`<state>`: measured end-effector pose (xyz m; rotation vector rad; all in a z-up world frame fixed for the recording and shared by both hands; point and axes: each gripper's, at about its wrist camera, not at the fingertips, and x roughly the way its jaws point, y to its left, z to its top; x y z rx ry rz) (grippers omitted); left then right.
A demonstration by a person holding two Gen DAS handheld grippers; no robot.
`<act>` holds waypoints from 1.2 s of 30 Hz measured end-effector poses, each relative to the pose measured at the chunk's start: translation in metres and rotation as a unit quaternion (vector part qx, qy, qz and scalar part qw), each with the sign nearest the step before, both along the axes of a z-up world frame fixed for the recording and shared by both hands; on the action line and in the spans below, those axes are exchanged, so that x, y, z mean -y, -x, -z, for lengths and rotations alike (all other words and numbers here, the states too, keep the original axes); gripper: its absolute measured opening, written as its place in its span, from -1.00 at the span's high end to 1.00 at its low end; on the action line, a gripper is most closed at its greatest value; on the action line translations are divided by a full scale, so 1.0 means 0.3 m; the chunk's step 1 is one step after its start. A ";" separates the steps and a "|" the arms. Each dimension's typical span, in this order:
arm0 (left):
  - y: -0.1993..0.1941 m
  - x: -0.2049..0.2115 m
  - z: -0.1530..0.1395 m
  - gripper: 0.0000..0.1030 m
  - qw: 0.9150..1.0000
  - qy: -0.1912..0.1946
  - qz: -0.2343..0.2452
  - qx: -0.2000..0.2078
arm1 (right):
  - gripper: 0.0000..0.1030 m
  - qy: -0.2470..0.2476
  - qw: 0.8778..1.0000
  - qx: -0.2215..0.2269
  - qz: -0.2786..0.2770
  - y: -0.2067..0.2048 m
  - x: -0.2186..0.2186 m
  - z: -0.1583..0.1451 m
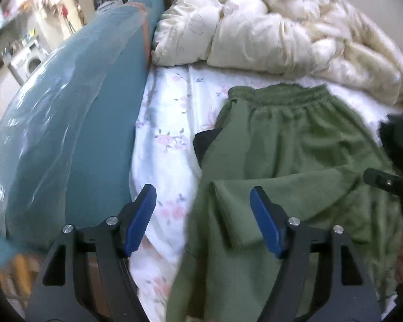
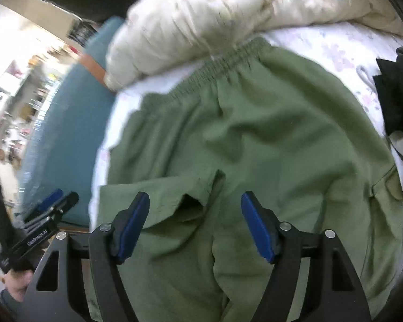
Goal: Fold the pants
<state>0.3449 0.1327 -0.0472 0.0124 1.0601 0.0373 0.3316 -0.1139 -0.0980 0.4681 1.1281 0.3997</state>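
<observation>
Olive green pants [image 1: 290,145] lie on the floral bed sheet [image 1: 169,123], elastic waistband [image 1: 282,94] toward the duvet, with the leg ends folded up over the seat. My left gripper [image 1: 202,201] is open above the pants' left edge, one blue pad over the sheet and one over the fabric, nothing gripped. In the right wrist view the pants [image 2: 255,123] fill the middle. My right gripper [image 2: 195,209] is open over the folded leg hem [image 2: 190,201], holding nothing. The left gripper [image 2: 55,200] shows at the lower left there.
A cream duvet [image 1: 268,32] is bunched at the head of the bed. A teal padded bed side [image 1: 67,123] under clear plastic runs along the left. Dark clothing [image 2: 395,88] lies at the right of the pants. A washing machine [image 1: 29,61] stands in the room beyond.
</observation>
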 end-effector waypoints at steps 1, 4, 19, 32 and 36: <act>0.020 0.004 0.005 -0.36 0.999 0.027 0.013 -0.014 | -0.43 -0.015 1.000 -0.005 0.003 0.007 0.018 0.003; 0.038 0.047 0.077 -0.36 0.996 0.037 0.033 -0.075 | -0.43 -0.035 0.998 -0.045 0.008 0.010 0.043 0.050; -0.169 0.029 0.197 -0.32 0.991 0.105 -0.058 -0.061 | -0.43 -0.114 0.991 -0.045 0.047 -0.133 -0.049 0.104; 0.045 -0.004 0.017 -0.50 0.995 0.096 -0.012 -0.003 | -0.52 -0.057 0.998 0.017 -0.022 0.068 0.080 -0.051; 0.326 -0.018 0.004 -0.50 0.988 0.139 0.053 -0.037 | -0.52 -0.064 0.996 -0.008 -0.061 0.320 0.133 -0.026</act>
